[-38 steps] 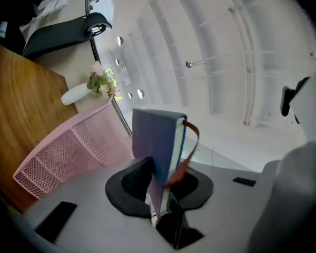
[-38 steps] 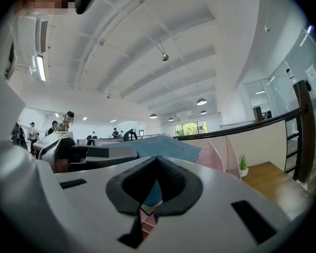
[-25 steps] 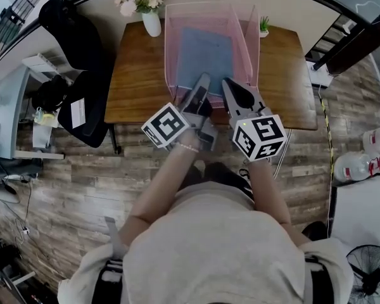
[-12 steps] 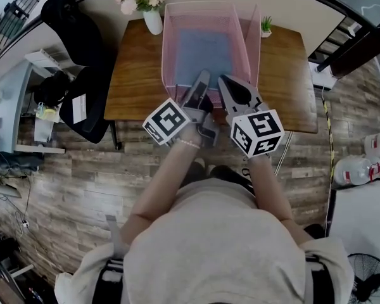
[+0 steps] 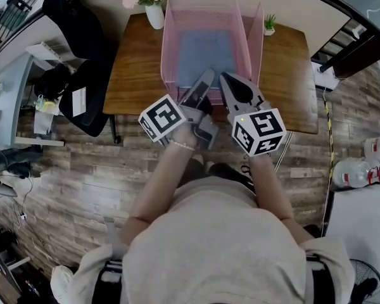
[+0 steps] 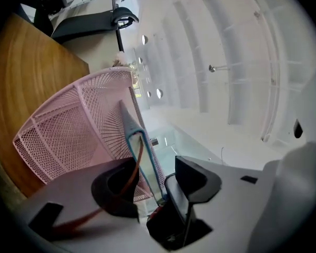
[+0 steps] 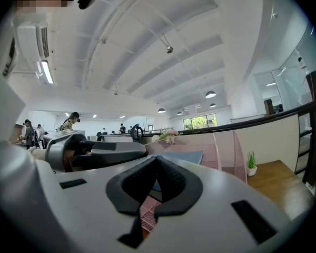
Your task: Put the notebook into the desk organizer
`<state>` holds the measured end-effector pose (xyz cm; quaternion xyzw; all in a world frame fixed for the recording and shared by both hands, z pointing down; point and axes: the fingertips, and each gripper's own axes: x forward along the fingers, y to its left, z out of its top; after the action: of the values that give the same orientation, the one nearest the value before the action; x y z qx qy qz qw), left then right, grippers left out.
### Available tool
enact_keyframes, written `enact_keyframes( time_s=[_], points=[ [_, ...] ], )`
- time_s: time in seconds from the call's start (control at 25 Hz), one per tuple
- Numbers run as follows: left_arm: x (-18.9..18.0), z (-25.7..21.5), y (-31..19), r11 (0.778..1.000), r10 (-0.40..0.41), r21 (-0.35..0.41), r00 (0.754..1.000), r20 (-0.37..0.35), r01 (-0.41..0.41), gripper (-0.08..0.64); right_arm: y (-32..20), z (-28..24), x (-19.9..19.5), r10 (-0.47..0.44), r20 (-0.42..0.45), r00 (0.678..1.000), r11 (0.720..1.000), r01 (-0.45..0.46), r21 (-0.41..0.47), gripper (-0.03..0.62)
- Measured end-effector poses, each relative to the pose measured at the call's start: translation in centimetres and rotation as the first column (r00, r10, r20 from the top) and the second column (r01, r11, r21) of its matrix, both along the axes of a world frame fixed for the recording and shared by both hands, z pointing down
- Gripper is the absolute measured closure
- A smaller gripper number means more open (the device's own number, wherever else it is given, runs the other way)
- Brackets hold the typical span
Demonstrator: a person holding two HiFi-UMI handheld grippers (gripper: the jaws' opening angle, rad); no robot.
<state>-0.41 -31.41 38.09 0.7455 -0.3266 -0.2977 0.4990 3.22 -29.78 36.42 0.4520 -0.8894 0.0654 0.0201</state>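
Left gripper [image 6: 154, 179] jaws opening, notebook [image 5: 206, 50] loose between them, inside desk organizer [image 5: 170, 43]; right gripper [image 7: 154, 165] pressed together, empty. Placement looks basically done.

At the upper centre of the frame, a pink mesh desk organizer [image 5: 171, 49] stands on a wooden table [image 5: 133, 68] with a blue notebook [image 5: 206, 52] inside it. 2 grippers reach its near edge. The left gripper [image 5: 206, 80] has its jaws opening around the notebook's near edge, and the right gripper [image 5: 231, 84] is just beside it. A flower vase [image 5: 154, 14] stands at the table's upper left corner.

Notebook [image 5: 206, 56] sits in organizer [image 5: 168, 49] on desk [image 5: 133, 71].
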Motion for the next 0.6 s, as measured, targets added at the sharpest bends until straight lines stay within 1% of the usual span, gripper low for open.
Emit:
enact_keyframes(
  time_s=[0.12,0.2,0.36,0.52,0.6],
  points=[
    [0.2,0.1,0.2,0.999,0.028,0.017,0.999,0.035,-0.029,0.345,0.0,0.1,0.0,0.001,0.001,1.0,1.0,-0.001,-0.003,0.588],
    [0.3,0.2,0.4,0.999,0.045,0.017,0.998,0.045,-0.046,0.342,0.1,0.3,0.0,0.003,0.005,1.0,1.0,-0.003,-0.007,0.588],
    [0.1,0.5,0.9,0.998,0.067,0.013,0.997,0.033,-0.067,0.335,0.3,0.7,-0.2,0.006,0.003,1.0,1.0,-0.005,-0.011,0.588],
    [0.2,0.8,1.2,0.997,0.078,0.017,0.996,0.037,-0.078,0.337,0.3,1.1,-0.2,0.015,-0.006,1.0,1.0,-0.015,-0.02,0.589],
    [0.2,0.9,1.4,0.996,0.089,0.009,0.996,0.018,-0.089,0.337,0.3,1.4,-0.2,0.015,-0.009,1.0,0.999,-0.016,-0.029,0.589]
  ],
)
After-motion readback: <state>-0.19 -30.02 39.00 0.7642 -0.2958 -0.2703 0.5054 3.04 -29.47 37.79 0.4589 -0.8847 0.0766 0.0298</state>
